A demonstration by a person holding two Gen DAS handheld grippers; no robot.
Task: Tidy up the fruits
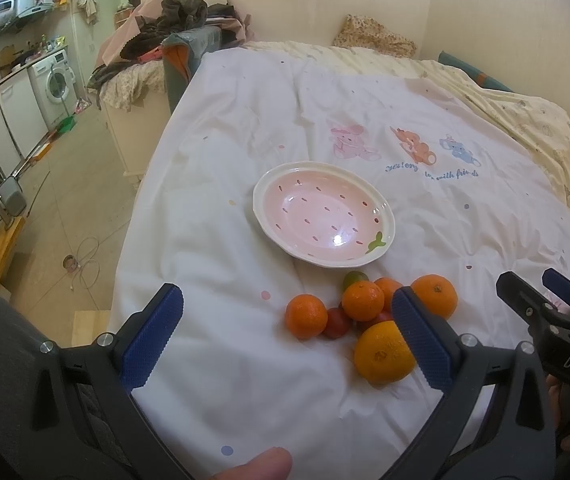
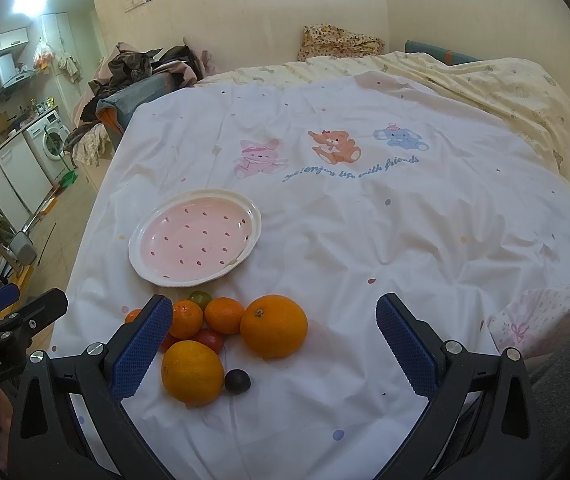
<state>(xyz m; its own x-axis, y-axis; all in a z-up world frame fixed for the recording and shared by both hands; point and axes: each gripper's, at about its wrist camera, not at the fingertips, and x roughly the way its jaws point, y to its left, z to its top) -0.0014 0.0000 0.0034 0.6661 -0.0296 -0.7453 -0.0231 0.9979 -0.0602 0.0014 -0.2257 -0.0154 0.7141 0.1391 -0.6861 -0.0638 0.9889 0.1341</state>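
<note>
A pink plate with a white rim and strawberry-seed dots lies empty on the white bedcover. Just in front of it is a cluster of fruit: several tangerines, a large orange, a red tomato and a green one. In the right wrist view the plate is at the left, with two big oranges and a small dark fruit nearer. My left gripper is open above the cover, left of the pile. My right gripper is open above the pile, holding nothing.
The white printed bedcover covers a bed with cream bedding behind. A heap of clothes sits at the bed's far left corner. The bed's left edge drops to a floor with a cable; a washing machine stands beyond.
</note>
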